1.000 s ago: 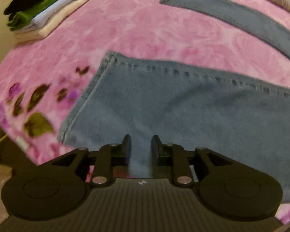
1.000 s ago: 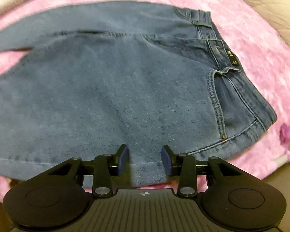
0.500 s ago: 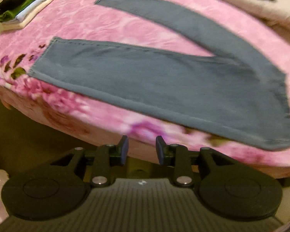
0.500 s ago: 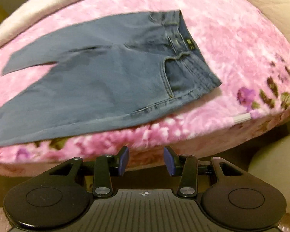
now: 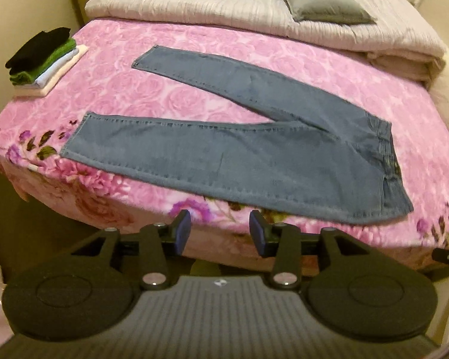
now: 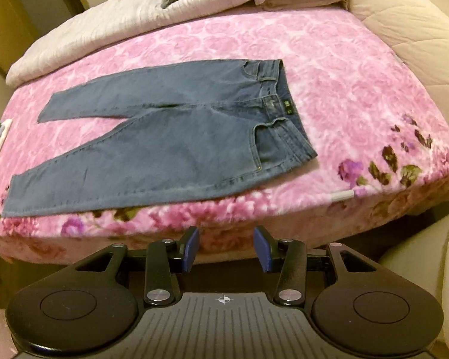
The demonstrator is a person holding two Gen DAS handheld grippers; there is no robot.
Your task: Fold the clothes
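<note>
Jeans [image 5: 254, 155] spread flat on pink floral blanket [image 5: 170, 95] of bed, legs splayed apart, well ahead of both. Left gripper [image 5: 220, 229] and right gripper [image 6: 226, 243] wide apart, empty, off the near bed edge. Folded stack [image 5: 43, 59] far ahead-left.
</note>
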